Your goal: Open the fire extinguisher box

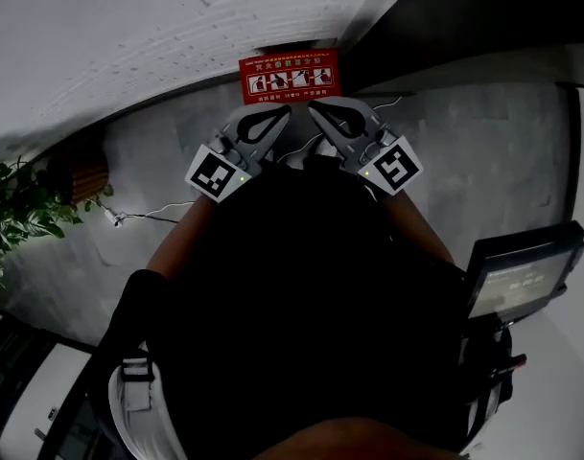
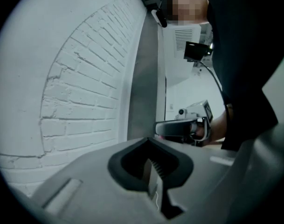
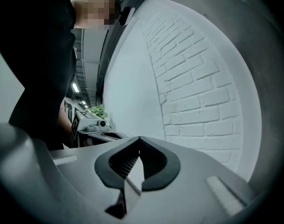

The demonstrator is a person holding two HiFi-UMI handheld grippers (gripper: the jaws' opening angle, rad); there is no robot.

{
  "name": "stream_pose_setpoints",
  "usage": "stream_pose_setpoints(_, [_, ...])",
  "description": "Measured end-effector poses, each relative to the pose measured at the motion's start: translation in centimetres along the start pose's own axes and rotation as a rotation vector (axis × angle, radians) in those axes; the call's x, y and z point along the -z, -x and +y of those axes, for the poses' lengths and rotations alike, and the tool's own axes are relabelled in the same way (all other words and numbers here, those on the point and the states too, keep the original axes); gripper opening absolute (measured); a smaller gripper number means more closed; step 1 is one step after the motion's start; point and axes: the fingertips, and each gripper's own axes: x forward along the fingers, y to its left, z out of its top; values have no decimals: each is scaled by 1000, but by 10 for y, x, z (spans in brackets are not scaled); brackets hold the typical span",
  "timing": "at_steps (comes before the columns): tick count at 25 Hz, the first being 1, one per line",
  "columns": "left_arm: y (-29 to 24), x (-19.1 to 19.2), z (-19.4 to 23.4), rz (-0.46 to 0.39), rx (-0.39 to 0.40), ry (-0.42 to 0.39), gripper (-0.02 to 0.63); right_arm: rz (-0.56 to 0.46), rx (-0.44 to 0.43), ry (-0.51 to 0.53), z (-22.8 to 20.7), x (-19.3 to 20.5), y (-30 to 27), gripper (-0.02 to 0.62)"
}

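The fire extinguisher box (image 1: 290, 75) is a red case with white pictograms on its top, standing on the floor against the white brick wall. Its lid looks closed. I hold both grippers close to my body, pointing toward the box and short of it. The left gripper (image 1: 284, 111) is shut with nothing between its jaws, and in its own view the left gripper (image 2: 148, 139) faces only wall. The right gripper (image 1: 313, 109) is likewise shut and empty, and the right gripper (image 3: 139, 138) points at bare brick wall (image 3: 197, 92). Neither touches the box.
A potted green plant (image 1: 13, 214) stands at the left, beside a brown slatted thing (image 1: 81, 175). A thin white cable (image 1: 148, 214) lies on the grey floor. A dark screen on a stand (image 1: 522, 276) is at the right. My dark torso hides the near floor.
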Motion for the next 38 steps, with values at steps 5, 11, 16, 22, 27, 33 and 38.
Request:
stream_pose_setpoints(5, [-16,-5,5,1,-147,5,2,24,-109,-30,-22,7,9,8])
stream_pose_setpoints(11, [-6,10,11,18,-236,36,2,78,-161,-81,-33,34,-5,8])
stream_pose_setpoints(16, [3,48,25,56,-231,86,2,120,-130,-153,-39,68,-25,8])
stream_pose_setpoints(22, [2,100,47,96,-217,139,2,186,-85,-230,-49,121,-42,8])
stream_pose_setpoints(27, [-4,148,70,133,-225,158,2,200,-32,-259,-60,164,-48,8])
stream_pose_setpoints(33, [-11,218,89,158,-245,132,2,217,46,-335,-79,231,-43,9])
stream_pose_setpoints(38, [-29,290,96,190,-260,196,2,233,100,-364,-92,303,-44,8])
